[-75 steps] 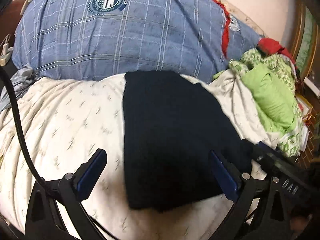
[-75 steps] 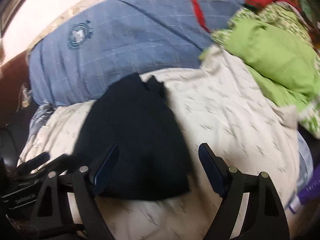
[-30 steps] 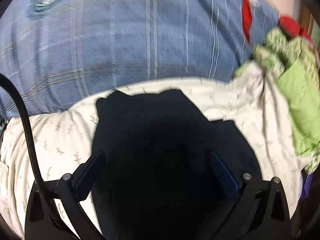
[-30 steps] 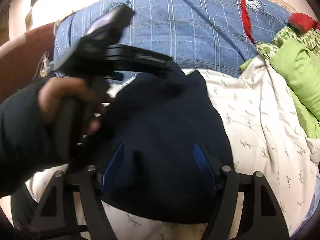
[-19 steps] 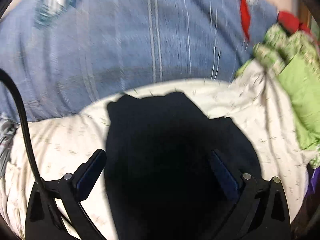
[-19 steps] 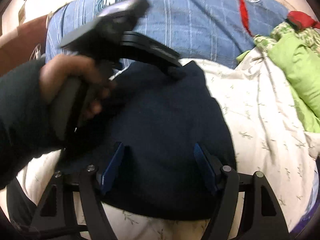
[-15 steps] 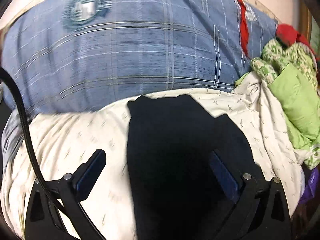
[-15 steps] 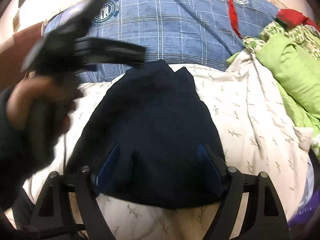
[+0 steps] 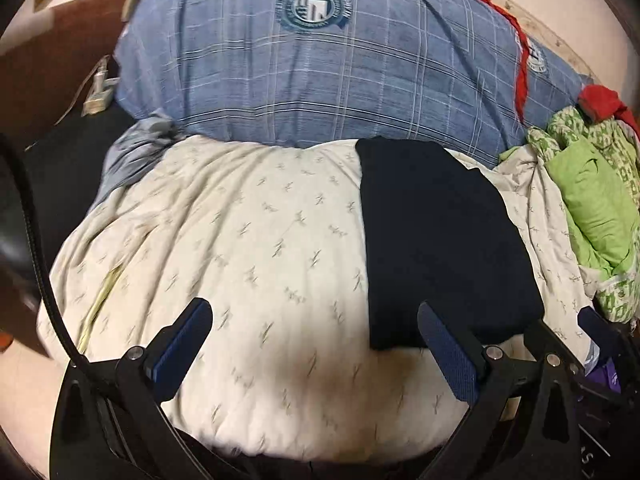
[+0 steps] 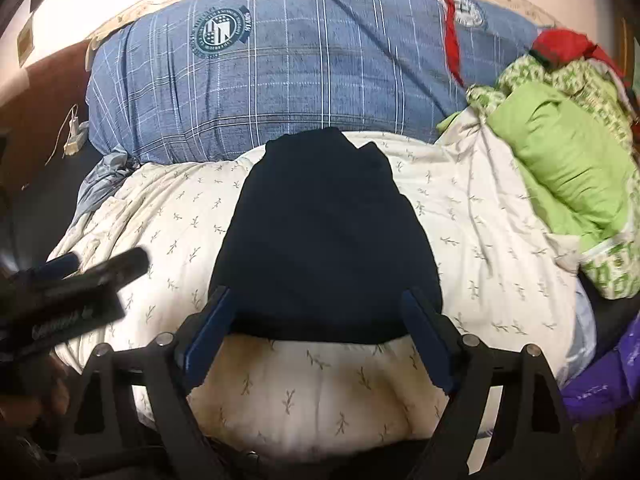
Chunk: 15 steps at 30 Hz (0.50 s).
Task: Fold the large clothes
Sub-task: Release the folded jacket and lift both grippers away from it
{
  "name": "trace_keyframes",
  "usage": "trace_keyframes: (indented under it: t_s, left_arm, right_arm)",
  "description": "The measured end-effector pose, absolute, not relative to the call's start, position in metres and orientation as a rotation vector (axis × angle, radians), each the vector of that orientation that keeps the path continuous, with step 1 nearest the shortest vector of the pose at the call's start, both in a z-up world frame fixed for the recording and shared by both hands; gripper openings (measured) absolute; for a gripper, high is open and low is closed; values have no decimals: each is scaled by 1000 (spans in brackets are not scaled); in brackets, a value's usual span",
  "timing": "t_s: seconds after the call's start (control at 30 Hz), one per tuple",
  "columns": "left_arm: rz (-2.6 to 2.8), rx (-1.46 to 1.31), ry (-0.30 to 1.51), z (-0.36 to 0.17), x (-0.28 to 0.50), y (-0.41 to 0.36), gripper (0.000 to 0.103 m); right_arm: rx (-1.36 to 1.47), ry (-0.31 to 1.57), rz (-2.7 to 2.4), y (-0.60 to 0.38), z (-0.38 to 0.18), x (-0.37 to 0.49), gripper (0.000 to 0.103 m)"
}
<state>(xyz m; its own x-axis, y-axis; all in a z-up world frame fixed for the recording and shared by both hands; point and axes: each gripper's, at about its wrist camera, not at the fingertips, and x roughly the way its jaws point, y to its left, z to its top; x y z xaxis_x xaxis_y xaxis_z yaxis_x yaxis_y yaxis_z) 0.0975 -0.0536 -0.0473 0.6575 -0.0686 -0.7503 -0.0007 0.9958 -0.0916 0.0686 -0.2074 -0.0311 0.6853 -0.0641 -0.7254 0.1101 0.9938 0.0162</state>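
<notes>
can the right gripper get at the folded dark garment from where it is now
Probably yes: the right gripper, its jaws opening with nothing between them, faces the dark garment's near edge on the white quilt, with nothing in the way.

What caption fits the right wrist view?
Folded dark navy garment lying on a leaf-print white duvet, framed by the right gripper, jaws opening and empty.

Left gripper (image 9: 316, 344) is pulling away from the folded navy garment (image 9: 440, 240): approx 1 s ago its fingers were straddling the garment, w/ dark cloth filling the gap; now it's sitting off to the garment's left, jaws wide over bare white quilt (image 9: 240, 240). In the right wrist view it's dropping from beside the garment's top to low left of it. Right gripper (image 10: 316, 336) is backing off to the garment's near edge, jaws opening, nothing clamped.
</notes>
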Motion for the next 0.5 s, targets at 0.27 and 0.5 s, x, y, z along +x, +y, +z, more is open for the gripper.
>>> trace_keyframes:
  t_s: [0.27, 0.5]
  left_arm:
    - [-29, -111, 804, -38, 64, -46, 102]
    - [-98, -124, 873, -66, 87, -71, 102]
  right_arm:
    - [39, 792, -151, -213, -26, 47, 98]
    - [135, 802, -132, -245, -43, 51, 98]
